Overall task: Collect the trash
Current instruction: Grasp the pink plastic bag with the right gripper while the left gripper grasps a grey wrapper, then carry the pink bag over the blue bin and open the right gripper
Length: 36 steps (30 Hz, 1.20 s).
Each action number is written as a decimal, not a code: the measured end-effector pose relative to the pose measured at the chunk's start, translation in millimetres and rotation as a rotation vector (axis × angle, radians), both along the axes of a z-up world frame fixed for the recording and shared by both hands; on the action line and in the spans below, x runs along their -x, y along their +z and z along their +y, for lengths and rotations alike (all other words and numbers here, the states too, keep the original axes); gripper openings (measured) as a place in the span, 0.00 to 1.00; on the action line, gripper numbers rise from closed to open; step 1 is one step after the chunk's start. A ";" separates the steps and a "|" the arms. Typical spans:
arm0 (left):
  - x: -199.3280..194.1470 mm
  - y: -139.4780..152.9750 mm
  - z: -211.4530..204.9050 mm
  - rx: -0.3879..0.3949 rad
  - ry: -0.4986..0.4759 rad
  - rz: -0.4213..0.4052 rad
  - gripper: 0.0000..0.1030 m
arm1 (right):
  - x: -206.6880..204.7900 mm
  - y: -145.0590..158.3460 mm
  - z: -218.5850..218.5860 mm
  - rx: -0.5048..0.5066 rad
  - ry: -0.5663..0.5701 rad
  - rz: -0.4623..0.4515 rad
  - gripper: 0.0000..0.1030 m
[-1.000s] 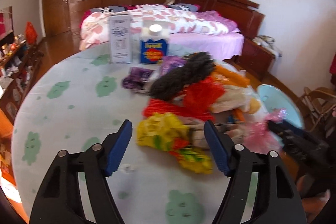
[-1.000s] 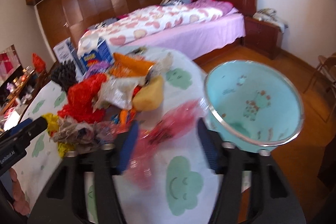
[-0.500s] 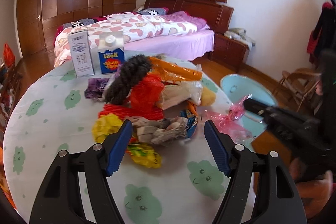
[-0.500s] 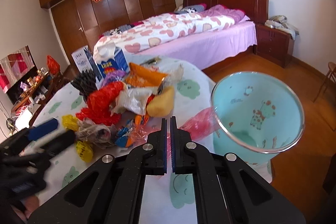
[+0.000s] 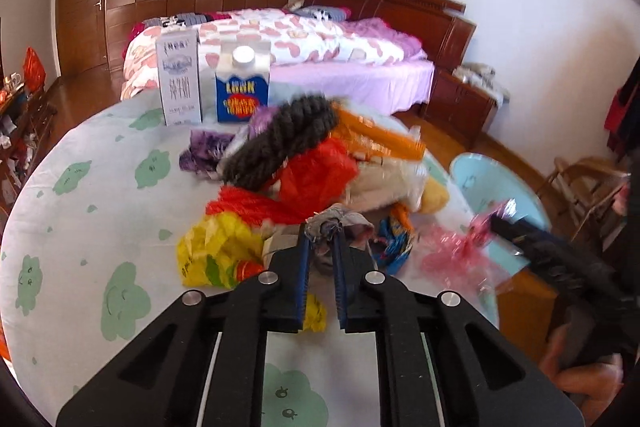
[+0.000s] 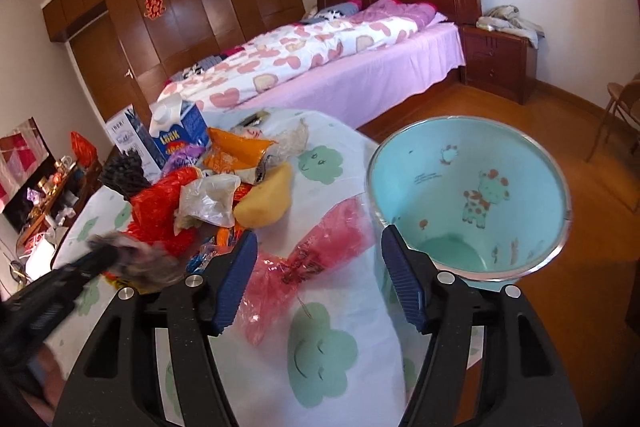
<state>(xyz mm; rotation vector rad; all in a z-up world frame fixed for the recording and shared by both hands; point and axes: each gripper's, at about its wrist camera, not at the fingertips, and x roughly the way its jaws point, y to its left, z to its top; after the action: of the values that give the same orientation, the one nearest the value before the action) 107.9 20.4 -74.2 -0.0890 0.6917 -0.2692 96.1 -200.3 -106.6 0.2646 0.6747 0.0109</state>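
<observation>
left tongs [image 5: 321, 233] pinch grey wrapper [image 5: 334, 217].

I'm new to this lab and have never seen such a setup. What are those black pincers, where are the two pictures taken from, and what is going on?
There is no robot here. A person holds a black two-finger gripper in each hand, and a camera on each looks out along its blue-padded fingers.

In the left view, the left gripper has just closed on a crumpled grey scrap at the edge of the trash pile on the cloud-print tablecloth.

In the right view, the right gripper has just opened; a pink cellophane wrapper lies between its jaws, unpinched. Beside the table stands a light blue bin.

Two cartons stand behind the pile.
</observation>
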 end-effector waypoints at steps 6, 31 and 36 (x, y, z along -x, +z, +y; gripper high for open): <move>10.8 28.4 20.9 0.045 0.030 -0.076 0.10 | -21.9 -18.0 18.1 0.018 0.041 0.102 0.38; -2.9 61.6 -74.0 0.086 -0.135 -0.139 0.10 | 17.5 50.4 -89.3 0.141 -0.192 -0.112 0.13; -14.7 55.7 -125.8 0.091 -0.226 -0.124 0.10 | 7.6 28.6 -112.9 0.193 -0.215 -0.056 0.14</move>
<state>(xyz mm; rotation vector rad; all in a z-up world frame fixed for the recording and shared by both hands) 122.6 -105.4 -18.4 -0.0803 0.5661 -0.5195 88.5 -313.2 -78.0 0.1490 0.5842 -0.2504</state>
